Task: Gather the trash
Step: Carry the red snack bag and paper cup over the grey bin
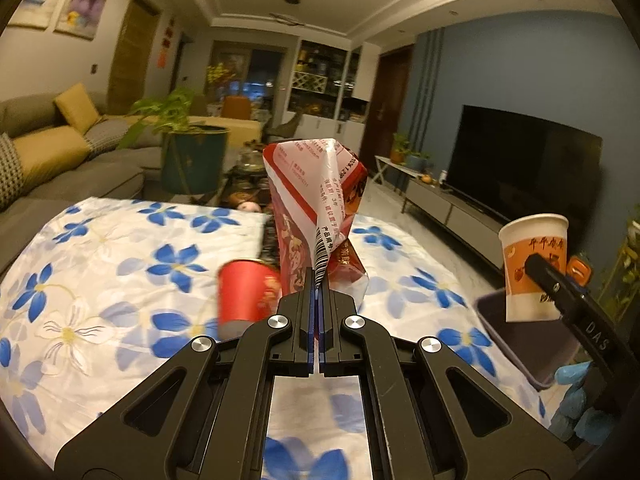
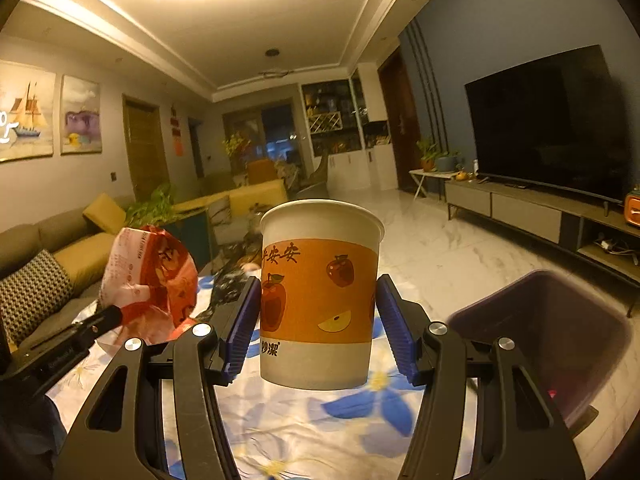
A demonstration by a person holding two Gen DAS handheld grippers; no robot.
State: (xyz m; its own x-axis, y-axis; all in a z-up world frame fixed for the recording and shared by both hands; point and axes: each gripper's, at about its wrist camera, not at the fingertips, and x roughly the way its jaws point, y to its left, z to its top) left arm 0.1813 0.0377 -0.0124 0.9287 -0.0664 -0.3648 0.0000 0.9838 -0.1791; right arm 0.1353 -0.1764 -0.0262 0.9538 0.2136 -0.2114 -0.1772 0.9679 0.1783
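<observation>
**Floral cloth, both claws loaded**

Blue-flowered cloth (image 1: 120,264) spreads under both claws. Left gripper (image 1: 319,292) is pressed together on a crumpled red-and-white wrapper (image 1: 316,200) standing above its tips. Only its view shows a red cup (image 1: 248,296), just left of the fingers. Right gripper (image 2: 316,308) clamps an orange apple-printed paper cup (image 2: 320,296); a dark bin (image 2: 560,340) sits to its right, television (image 2: 552,120) beyond
</observation>
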